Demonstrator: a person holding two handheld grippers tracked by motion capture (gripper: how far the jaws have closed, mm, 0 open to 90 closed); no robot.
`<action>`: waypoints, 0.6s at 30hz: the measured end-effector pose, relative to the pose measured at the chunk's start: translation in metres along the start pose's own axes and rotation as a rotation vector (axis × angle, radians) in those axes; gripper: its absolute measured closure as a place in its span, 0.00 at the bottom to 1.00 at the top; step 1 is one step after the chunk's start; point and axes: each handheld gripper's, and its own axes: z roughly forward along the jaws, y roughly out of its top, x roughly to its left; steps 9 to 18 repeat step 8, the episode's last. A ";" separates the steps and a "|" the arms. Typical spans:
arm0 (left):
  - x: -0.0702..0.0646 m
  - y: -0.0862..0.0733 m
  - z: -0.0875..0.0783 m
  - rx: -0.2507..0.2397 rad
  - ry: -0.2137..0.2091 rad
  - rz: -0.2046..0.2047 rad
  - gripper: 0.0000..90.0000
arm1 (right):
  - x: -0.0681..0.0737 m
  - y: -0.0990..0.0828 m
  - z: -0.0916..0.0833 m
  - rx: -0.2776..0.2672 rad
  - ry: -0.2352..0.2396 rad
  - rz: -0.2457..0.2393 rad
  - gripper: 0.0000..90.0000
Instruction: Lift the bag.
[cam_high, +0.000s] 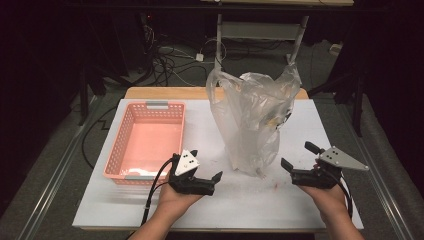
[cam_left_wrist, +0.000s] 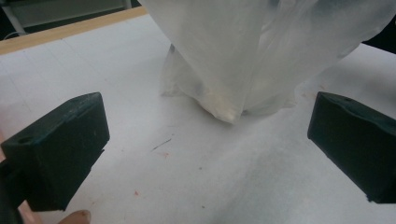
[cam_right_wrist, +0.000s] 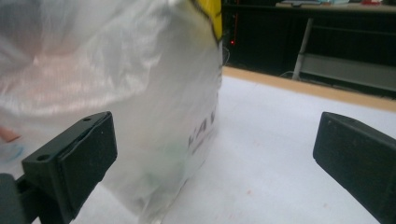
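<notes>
A translucent plastic bag (cam_high: 252, 120) stands upright in the middle of the white table (cam_high: 260, 205), its mouth open at the top. Something yellow shows inside it, too blurred to name. My left gripper (cam_high: 206, 165) rests low to the bag's left, jaws wide open and empty. In the left gripper view the bag (cam_left_wrist: 243, 56) sits just beyond the open gripper (cam_left_wrist: 208, 126). My right gripper (cam_high: 299, 156) is to the bag's right, also open and empty. In the right gripper view the bag (cam_right_wrist: 140, 93) looms close behind the left jaw of the open gripper (cam_right_wrist: 215, 144).
A pink plastic basket (cam_high: 117, 150) with grey handles lies empty on the table's left, just beyond the left gripper. Past the table's far edge stand a metal frame (cam_high: 260, 27) and loose cables (cam_high: 165, 60) on the floor.
</notes>
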 end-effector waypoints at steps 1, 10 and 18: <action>0.000 -0.001 0.000 0.001 0.001 0.004 0.00 | 0.001 -0.005 -0.001 0.006 0.002 0.004 0.00; -0.003 -0.004 -0.001 -0.016 0.003 0.013 0.00 | 0.002 -0.018 -0.005 0.002 -0.014 0.001 0.00; -0.003 -0.004 -0.001 -0.016 0.003 0.013 0.00 | 0.002 -0.018 -0.005 0.002 -0.014 0.001 0.00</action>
